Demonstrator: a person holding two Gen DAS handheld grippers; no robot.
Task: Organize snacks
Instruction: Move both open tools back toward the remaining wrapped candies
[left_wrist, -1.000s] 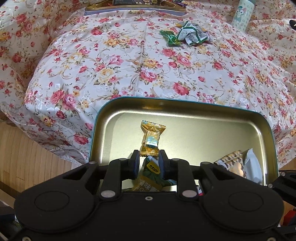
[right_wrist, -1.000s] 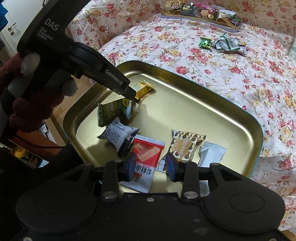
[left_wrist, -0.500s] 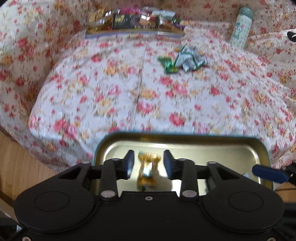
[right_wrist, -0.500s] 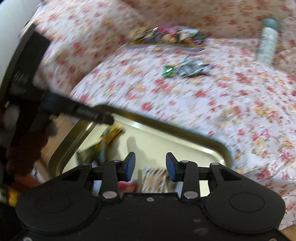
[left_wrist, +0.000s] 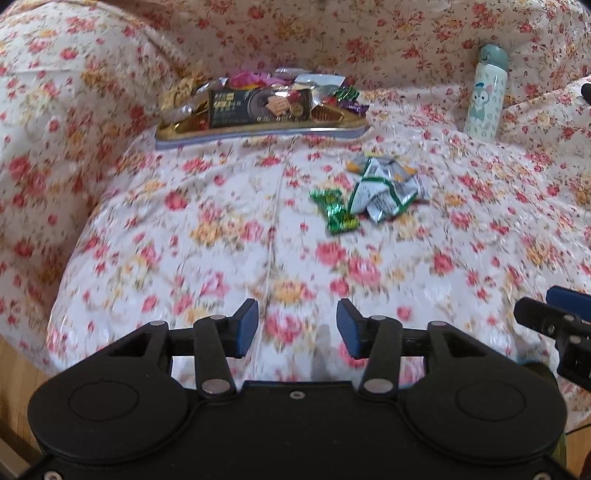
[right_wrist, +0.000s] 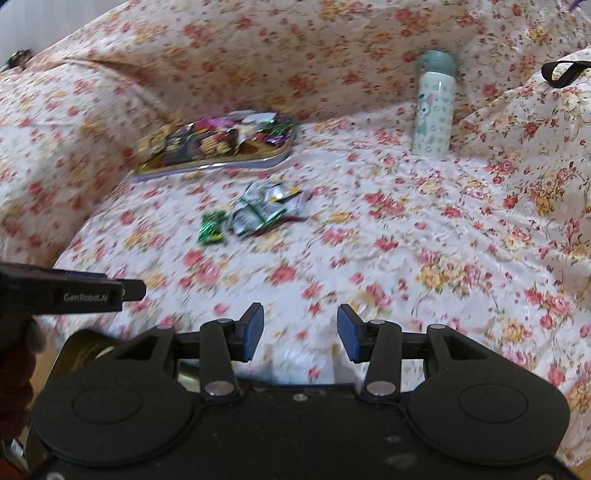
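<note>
Both tools hang over the flowered cloth (left_wrist: 207, 206) that covers the cushioned seat. The left hand-held gripper (left_wrist: 297, 326) has its blue pads spread with nothing between them — its jaws have just been opening, and only cloth shows in the gap. The right hand-held gripper (right_wrist: 301, 332) is likewise parted and empty, its jaws also having just been opening; in the left wrist view its tip juts in at about 3 o'clock.

The loose snacks lie out in the middle of the cloth: a green candy (left_wrist: 334, 210) touching a heap of crumpled silver-and-green wrappers (left_wrist: 384, 188) just to its 2 o'clock side. From the right wrist view this same little pile sits at about 11 o'clock of the parted pads, well apart from them.

Farther back, at roughly 11 o'clock, a full snack tray (left_wrist: 258, 134) rests against the seat back, packed with a dark biscuit box and foil sweets. A pale bottle (right_wrist: 434, 107) with a cartoon print stands upright at 1 o'clock. A gold tin's rim (right_wrist: 79, 349) peeks in at the right view's lower left — mostly hidden.
</note>
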